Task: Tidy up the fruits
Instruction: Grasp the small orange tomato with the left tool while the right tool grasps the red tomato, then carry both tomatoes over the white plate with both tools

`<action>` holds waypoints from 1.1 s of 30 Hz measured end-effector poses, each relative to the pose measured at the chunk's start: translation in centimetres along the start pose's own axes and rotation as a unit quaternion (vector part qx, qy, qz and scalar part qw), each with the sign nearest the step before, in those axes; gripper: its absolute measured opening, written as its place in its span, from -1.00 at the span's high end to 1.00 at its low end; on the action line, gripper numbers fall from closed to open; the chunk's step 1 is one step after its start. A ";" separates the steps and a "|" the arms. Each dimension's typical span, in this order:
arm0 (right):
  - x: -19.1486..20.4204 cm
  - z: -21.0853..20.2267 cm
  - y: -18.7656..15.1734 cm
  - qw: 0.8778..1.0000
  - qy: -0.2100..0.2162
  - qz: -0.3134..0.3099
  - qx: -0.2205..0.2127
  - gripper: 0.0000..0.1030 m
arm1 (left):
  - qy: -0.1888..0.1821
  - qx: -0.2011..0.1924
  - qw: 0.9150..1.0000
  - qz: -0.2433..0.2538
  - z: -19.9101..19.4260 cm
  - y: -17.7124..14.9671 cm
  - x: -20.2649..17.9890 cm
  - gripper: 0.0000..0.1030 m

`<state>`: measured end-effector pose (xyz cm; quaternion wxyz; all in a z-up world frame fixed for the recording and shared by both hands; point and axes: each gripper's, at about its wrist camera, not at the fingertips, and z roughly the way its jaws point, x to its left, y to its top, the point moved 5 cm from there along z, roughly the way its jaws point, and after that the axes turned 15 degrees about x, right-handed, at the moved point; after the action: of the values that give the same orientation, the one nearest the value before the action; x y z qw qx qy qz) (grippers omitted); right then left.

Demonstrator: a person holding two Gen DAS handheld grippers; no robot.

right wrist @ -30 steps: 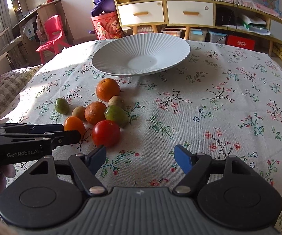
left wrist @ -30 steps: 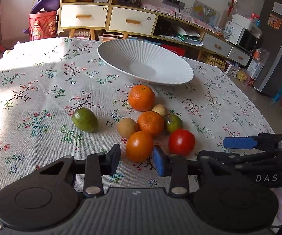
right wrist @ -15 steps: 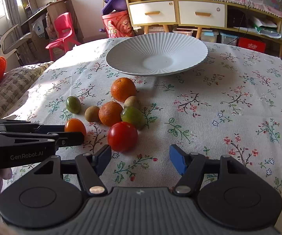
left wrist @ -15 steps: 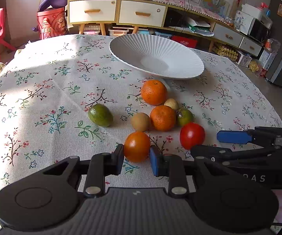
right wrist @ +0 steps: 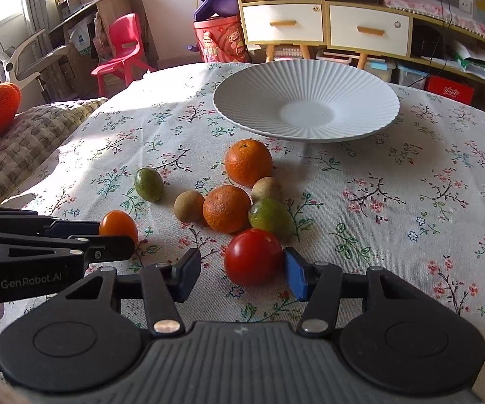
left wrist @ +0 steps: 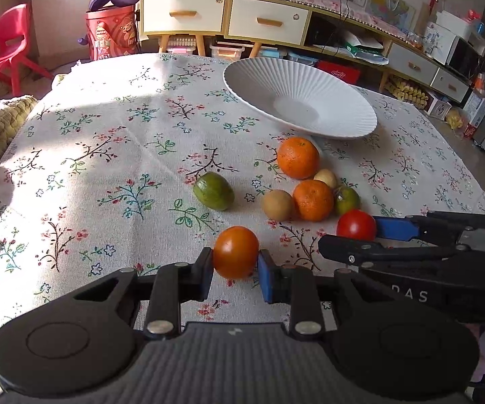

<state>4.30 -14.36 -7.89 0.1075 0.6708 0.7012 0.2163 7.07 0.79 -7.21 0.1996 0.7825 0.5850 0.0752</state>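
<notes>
Orange tomato (left wrist: 236,251) pinched between left gripper (left wrist: 235,271) fingers, near bench front edge. Right gripper (right wrist: 240,271) half open, straddling red tomato (right wrist: 253,257), one finger touching. White plate (right wrist: 370,107) empty, toward far edge. Risk: hard squeeze bruises soft skin; round fruit slips, rolls.

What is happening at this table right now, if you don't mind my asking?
A person is sorting fruit with a handheld tool in each hand. The left tool is shut on an orange tomato. The right tool is open around a red tomato, one pad touching it. The white plate has no fruit in it yet; the rest sits clustered on the tablecloth.
</notes>
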 end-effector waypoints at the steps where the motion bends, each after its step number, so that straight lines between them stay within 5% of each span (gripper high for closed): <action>1: 0.0 0.1 0.1 1.000 0.001 0.000 0.000 0.09 | -0.001 0.001 1.000 0.000 0.0 0.0 0.0 0.78; 5: 0.1 0.2 0.2 1.000 0.009 0.004 0.005 0.36 | -0.001 0.000 1.000 -0.001 0.0 0.0 0.1 0.78; 22: -0.9 -1.9 1.2 1.000 0.016 0.024 -0.010 0.37 | -0.011 -0.027 1.000 -0.003 -1.6 1.6 -0.7 0.78; 33: -3.5 -3.3 4.4 0.998 0.004 0.046 -0.042 0.37 | -0.017 -0.055 0.998 0.016 -1.7 6.1 -2.8 0.78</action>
<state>7.03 -18.34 -3.51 0.1225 0.6964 0.6605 0.2527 11.02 -2.86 -2.88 0.2513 0.7807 0.5638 0.0973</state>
